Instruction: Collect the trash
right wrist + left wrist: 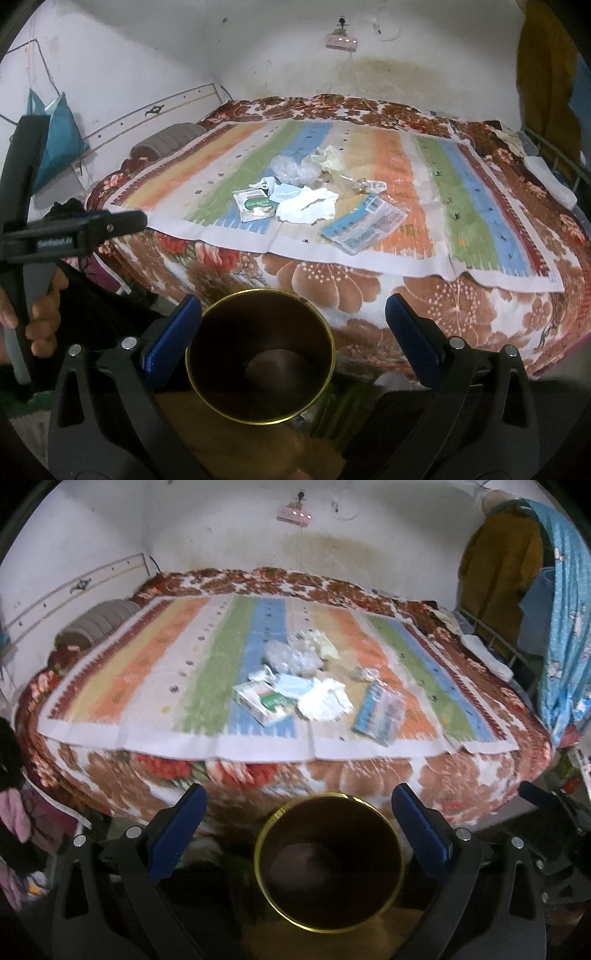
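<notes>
A pile of trash lies mid-bed on a striped mat [207,672]: a white-green carton [264,699] [255,206], crumpled tissue [323,699] [306,205], a blue mask [291,686], a blue-white wrapper [380,712] [364,229], and clear plastic [291,655] [293,170]. A dark bin with a gold rim [260,845] [190,350] stands on the floor below the bed's near edge. My left gripper [299,790] is open above the bin and holds nothing. My right gripper [292,300] is open too, and nothing is between its blue pads [410,332].
A floral blanket [424,306] hangs over the bed's near side. A grey bolster [99,622] lies at the far left. Clothes [498,572] and a blue cloth [565,627] hang at the right by a metal rail [491,642]. A hand [40,314] holds the left gripper's handle.
</notes>
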Demonstrator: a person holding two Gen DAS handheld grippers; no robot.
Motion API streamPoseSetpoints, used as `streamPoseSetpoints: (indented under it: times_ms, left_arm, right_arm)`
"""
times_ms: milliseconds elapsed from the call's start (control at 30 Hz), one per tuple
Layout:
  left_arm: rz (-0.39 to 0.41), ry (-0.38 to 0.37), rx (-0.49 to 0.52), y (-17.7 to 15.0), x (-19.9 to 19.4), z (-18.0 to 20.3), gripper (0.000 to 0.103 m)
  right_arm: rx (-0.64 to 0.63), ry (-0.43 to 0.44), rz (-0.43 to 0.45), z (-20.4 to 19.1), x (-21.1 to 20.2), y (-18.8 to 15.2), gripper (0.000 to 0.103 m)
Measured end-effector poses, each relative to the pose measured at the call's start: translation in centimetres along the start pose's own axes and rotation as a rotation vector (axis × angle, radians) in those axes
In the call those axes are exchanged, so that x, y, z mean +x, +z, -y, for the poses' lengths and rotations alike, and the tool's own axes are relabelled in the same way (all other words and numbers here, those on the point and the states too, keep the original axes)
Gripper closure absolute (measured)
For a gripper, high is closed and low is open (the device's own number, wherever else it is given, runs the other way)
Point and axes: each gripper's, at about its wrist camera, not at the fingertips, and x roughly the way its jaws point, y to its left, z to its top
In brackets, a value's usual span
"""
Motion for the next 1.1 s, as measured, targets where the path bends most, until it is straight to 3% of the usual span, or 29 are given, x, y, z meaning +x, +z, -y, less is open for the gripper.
streamPoseSetpoints:
  times_ms: [267,533,767,933,1100]
  left_arm:
    - [0.029,0.014,-0.055,6.3,0.5,-0.4,0.005]
    - [-0.027,0.058,-0.086,11.2,3.9,-1.3,0.005]
    - [-0.110,0.113,-0.057,13.4,8.4,-2.0,0.005]
    - [-0.206,0.105,-0.084,13.8,11.9,-3.1,0.005]
    - [-0.250,0.090,-0.129,14.4,14.8,-4.1,0.005]
  right_arm:
    - [-0.055,-0.078,0.034,1.8,0.7,4.8,0.008]
    - [-0.079,-0.117,0.010,4.2,2.7,9.3,0.008]
    - [-0.089,-0.130,-0.037,5.6,5.9,12.2,0.008]
    - [-0.093,-0.119,-0.088,6.1,8.7,13.5,0.008]
    - [-0.088,-0.102,-0.139,6.4,11.5,14.2,0.008]
